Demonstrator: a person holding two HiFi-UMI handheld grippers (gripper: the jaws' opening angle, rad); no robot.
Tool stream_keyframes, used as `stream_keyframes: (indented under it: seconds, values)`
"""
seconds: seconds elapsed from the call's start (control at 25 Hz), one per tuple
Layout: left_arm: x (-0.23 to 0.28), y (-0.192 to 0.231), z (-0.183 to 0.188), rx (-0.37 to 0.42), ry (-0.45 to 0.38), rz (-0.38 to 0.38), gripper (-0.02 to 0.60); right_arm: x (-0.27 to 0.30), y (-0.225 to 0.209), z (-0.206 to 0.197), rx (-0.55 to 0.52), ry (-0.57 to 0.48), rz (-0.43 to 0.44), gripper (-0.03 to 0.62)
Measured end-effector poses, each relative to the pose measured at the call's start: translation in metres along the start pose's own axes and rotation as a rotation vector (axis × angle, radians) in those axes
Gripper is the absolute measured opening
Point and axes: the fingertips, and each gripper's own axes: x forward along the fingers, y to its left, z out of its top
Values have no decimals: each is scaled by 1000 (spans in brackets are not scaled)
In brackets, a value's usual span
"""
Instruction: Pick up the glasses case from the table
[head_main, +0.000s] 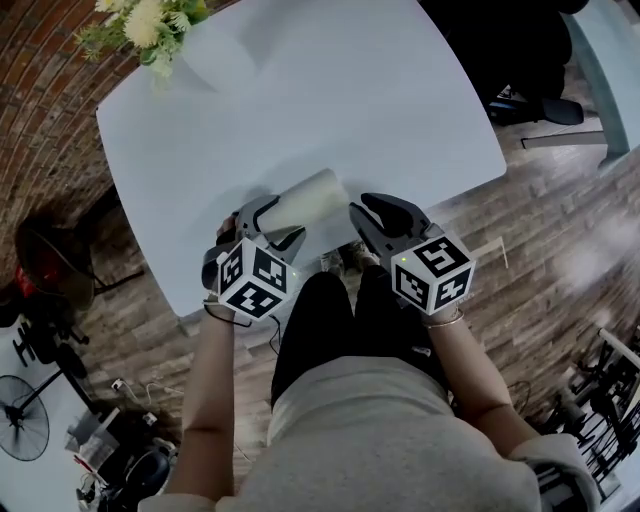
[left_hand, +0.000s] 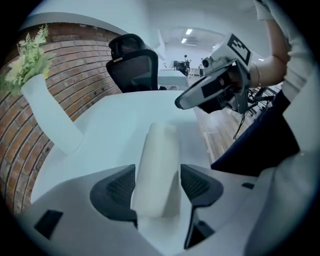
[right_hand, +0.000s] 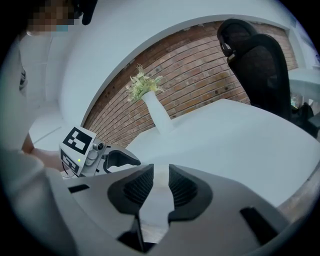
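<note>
The white glasses case (head_main: 310, 198) lies on the white table (head_main: 330, 90) near its front edge. My left gripper (head_main: 272, 222) points steeply down over the case's near left end. In the left gripper view the case (left_hand: 157, 165) runs between the wide-set pads (left_hand: 120, 187), with a gap on its right side, so this gripper (left_hand: 157, 186) is open. My right gripper (head_main: 368, 212) hovers just right of the case's other end. Its jaws (right_hand: 161, 186) stand a narrow gap apart, with only pale table showing between them. Each gripper sees the other: the right gripper (left_hand: 182, 102), the left gripper (right_hand: 131, 161).
A white vase with yellow-green flowers (head_main: 150, 25) stands at the table's far left corner, near the brick wall. A black office chair (left_hand: 132, 67) sits beyond the far side. My legs (head_main: 335, 320) are against the front edge. A fan (head_main: 20, 415) stands on the wooden floor at left.
</note>
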Motion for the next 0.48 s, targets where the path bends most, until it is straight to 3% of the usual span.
stream_keyframes:
  seconds: [0.32, 0.48]
  values:
    - [12, 2, -7, 90, 31, -79, 285, 3, -2, -22, 50, 5, -41, 92]
    - [18, 0, -5, 77, 21, -125, 285, 2, 0, -27, 65, -4, -51, 92]
